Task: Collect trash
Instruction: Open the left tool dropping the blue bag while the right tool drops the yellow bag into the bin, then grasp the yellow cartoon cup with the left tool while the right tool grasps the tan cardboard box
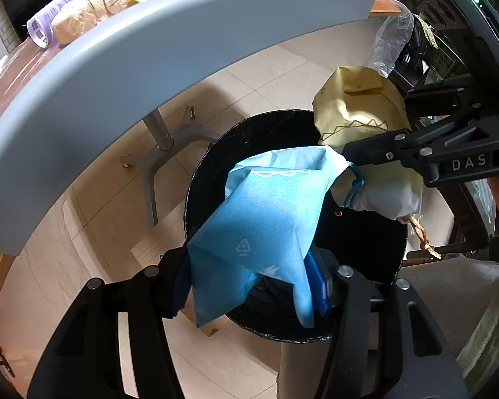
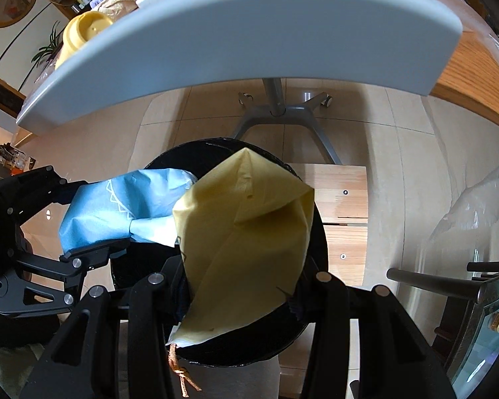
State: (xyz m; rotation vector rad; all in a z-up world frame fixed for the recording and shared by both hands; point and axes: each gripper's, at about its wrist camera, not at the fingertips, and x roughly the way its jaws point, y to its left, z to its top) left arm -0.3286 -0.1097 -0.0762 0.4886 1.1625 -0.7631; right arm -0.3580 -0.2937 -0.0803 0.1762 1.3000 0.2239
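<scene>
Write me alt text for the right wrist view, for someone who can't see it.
The right tool grips a yellow paper bag above an open black trash bin. At left, the left tool holds a blue bag over the same bin, below a grey table edge.

Home interior, living or dining area.
Pale glossy floor tiles (image 2: 399, 153); grey rounded surface (image 2: 249, 33) on a metal pedestal base with castors (image 2: 282, 113); beside it a wooden surface (image 2: 475, 76) under clear plastic sheeting. Household clutter on top: yellow lidded cup (image 2: 83, 31), lilac plastic basket (image 1: 50, 23). Potted plant (image 2: 48, 48) and oval framed picture (image 2: 13, 3) by the wall. Black round bin (image 1: 249, 139) on the floor.
</scene>
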